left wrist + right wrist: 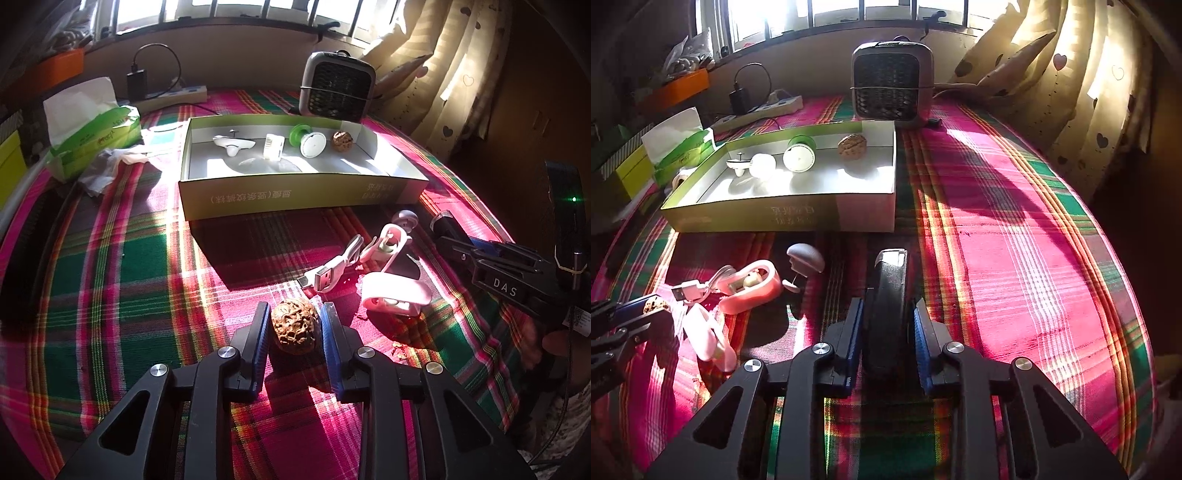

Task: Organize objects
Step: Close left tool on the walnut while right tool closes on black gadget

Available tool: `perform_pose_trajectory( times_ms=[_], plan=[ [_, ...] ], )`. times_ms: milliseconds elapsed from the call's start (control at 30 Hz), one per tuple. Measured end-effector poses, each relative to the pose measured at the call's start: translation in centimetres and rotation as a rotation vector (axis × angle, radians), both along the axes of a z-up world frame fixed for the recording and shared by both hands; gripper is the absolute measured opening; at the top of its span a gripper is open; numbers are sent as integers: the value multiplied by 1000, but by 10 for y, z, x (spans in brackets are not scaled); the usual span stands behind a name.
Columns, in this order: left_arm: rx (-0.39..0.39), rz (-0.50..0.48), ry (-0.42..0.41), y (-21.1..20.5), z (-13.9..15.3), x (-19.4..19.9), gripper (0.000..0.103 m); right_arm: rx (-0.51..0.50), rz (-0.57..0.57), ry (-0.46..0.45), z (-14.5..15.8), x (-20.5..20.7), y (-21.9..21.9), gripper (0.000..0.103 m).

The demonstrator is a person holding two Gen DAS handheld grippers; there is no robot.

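Rubber pads of the left hand-held gripper (293, 328) clamp a walnut (294, 327) on the plaid worktop (129, 277), the box (295, 195) at twelve o'clock, while the right hand-held gripper (888, 332) squeezes a black case (888, 295); either rounded thing could squirt free when lifted.

The black object's (886, 314) near end is hidden between the right gripper's (886, 332) fingers. At 9 o'clock, the left gripper (646, 308) is cut off by the frame edge. Box (295, 195) lettering is unreadable.
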State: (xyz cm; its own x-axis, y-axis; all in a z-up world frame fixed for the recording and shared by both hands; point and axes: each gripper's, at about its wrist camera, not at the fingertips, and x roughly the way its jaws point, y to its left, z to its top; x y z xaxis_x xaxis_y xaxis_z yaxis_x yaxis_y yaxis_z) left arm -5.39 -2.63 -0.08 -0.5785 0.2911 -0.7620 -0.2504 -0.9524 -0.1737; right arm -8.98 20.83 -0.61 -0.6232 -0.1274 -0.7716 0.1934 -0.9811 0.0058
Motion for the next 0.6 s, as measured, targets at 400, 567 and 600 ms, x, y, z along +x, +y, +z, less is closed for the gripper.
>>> perform_pose_trajectory(
  times_ms=[400,567,600],
  plan=[
    [4,-1,0,-1,0,-1,25,1,1,0,0,0,-1,25],
    [4,-2,1,-1,0,0,24,1,1,0,1,0,-1,25],
    [3,-3,2,-2,0,0,24,2,1,0,1,0,-1,25]
  ],
)
